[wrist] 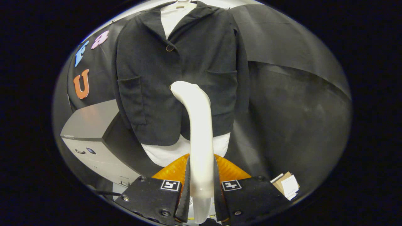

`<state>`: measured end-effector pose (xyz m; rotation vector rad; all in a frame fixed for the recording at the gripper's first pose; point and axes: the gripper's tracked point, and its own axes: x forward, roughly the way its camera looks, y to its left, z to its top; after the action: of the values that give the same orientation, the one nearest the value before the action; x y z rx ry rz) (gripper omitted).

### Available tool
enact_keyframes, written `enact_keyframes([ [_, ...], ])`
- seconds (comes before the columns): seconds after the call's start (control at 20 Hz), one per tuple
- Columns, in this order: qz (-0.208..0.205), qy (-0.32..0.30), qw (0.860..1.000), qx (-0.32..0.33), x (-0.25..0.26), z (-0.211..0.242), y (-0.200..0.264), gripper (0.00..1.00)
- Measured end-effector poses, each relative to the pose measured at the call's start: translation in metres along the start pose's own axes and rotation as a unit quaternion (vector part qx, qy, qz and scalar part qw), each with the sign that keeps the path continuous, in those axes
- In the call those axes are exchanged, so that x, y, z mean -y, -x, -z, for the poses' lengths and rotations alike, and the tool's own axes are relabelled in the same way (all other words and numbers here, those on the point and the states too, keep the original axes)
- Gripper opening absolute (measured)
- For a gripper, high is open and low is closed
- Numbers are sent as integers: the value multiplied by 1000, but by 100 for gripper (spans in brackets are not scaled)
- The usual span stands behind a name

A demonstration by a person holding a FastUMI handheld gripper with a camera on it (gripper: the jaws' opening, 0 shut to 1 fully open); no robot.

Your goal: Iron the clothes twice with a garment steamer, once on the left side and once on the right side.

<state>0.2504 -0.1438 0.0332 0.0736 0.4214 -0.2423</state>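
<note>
Risk 1st: steamer (199,131) head sits at centre frame, right on the jacket's (176,78) front seam between the 2 patch pockets, so neither a clear left nor right pass; easy to drift and steam 1 side twice. Handle looks smooth and tall, held only near its base; any side load from dragging on fabric could twist it in the grip. Jacket hangs loose from a hanger at top centre over a white shirt (163,155), so pushing could just swing it away instead of pressing. Gripper (201,191) at bottom centre: fingers closed to a narrow gap, both pressing the steamer handle between them. Orange base (229,171) just behind the fingers. Grey cabinet (91,138) lower left, well clear
</note>
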Motion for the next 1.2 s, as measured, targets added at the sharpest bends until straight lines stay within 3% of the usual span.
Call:
enact_keyframes([
  [0.7, -32, -26, 999, -16, 3, 35, -5, 35],
  [0.9, -43, -39, 998, -3, 2, 52, 30, 35],
  [1.2, -34, -37, 998, 35, -11, 89, 120, 35],
])
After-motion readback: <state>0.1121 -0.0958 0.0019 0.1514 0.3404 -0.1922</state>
